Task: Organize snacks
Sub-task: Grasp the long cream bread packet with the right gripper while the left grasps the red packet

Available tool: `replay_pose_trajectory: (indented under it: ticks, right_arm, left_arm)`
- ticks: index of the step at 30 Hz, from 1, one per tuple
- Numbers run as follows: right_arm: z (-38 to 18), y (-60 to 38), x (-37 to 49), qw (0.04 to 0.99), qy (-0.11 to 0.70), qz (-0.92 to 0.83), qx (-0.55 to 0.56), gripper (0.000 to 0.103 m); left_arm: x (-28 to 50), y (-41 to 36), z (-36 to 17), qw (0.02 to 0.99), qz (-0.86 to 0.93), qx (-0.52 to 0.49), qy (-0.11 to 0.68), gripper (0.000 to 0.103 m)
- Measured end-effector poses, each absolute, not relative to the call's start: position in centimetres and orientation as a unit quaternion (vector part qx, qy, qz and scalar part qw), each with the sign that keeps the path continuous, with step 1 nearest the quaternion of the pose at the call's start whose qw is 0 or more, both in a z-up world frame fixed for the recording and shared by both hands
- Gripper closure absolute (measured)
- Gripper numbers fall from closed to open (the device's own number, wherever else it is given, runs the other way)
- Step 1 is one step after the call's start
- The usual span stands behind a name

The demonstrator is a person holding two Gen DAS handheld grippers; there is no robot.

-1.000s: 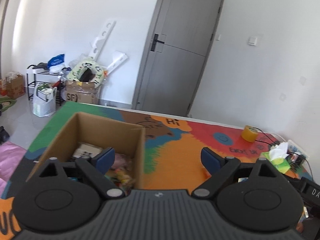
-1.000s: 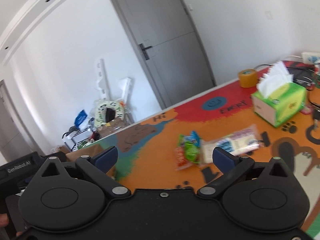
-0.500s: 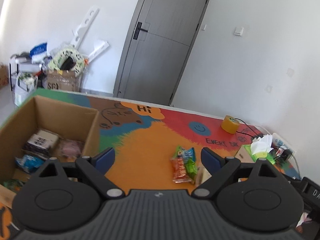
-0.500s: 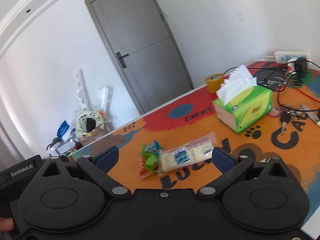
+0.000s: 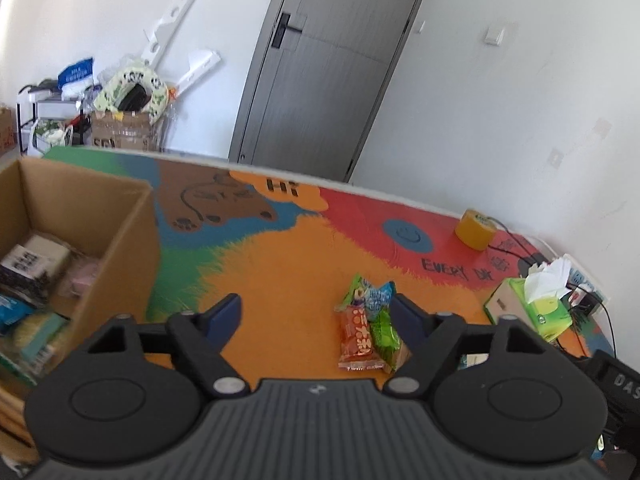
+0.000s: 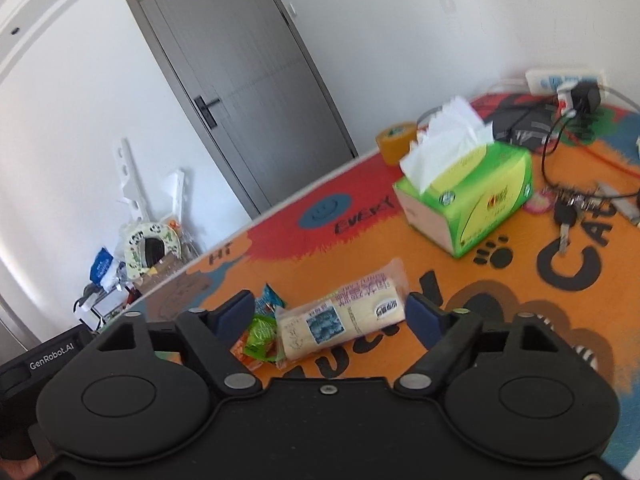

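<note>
A small pile of snack packets lies on the colourful table mat: an orange packet (image 5: 357, 338), a green one (image 5: 385, 334) and a blue one (image 5: 378, 295). My left gripper (image 5: 316, 312) hovers just short of them, its jaws closing, the packets close to its right finger and untouched. In the right wrist view a long cream packet (image 6: 344, 318) lies across the gap of my right gripper (image 6: 330, 312). Its jaws are closing too, with the pads still clear of the packet's ends. The green packet (image 6: 262, 332) sits by its left finger.
An open cardboard box (image 5: 120, 216) with several snacks inside stands at the table's left. A green tissue box (image 6: 472, 196), a yellow tape roll (image 6: 396, 140), keys (image 6: 568, 208), cables and a power strip (image 6: 560, 78) crowd the right side. A grey door stands behind.
Both grippers came down and forward toward the snack pile, the left one swinging away from the cardboard box. Both pairs of jaws have narrowed. The cream packet now lies between the right fingers.
</note>
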State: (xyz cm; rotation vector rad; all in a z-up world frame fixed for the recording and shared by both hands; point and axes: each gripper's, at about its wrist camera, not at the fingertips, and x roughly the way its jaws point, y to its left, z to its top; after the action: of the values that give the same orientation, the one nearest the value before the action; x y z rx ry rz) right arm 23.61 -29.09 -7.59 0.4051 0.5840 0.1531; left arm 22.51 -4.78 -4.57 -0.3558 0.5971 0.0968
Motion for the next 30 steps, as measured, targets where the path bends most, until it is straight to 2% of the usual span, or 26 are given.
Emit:
replay_pose_trajectory:
  ticks: [3,14,18,20,22,30]
  right_arm:
    - [-8.5,-28.8,24.9,0.928,0.305,0.065,0.203,0.032]
    - [-11.2,-27.7,28.9,0.909,0.355,0.041,0.216,0.031]
    - [-11.7,-27.3,30.0,0.908,0.361,0.028,0.213,0.031]
    - [-11.9,-27.3,30.5,0.907,0.363,0.021,0.214,0.03]
    - [-12.2,-27.3,31.1,0.906,0.367,0.015,0.211,0.025]
    - [-12.6,-26.3,32.2,0.913,0.368,0.006,0.176,0.02]
  left_arm:
    - [23.7,-5.0,-5.7,0.932,0.048,-0.183,0.31,0.034]
    - [27.6,-6.3,-9.0,0.917,0.044,-0.186,0.351,0.046]
    - [28.7,-6.7,-10.0,0.912,0.041,-0.183,0.364,0.047]
    - [29.1,-6.8,-10.5,0.91,0.041,-0.187,0.368,0.047]
    - [29.3,-7.0,-10.6,0.91,0.04,-0.188,0.367,0.047]
    - [29.9,-8.1,-10.7,0.912,0.043,-0.181,0.365,0.047]
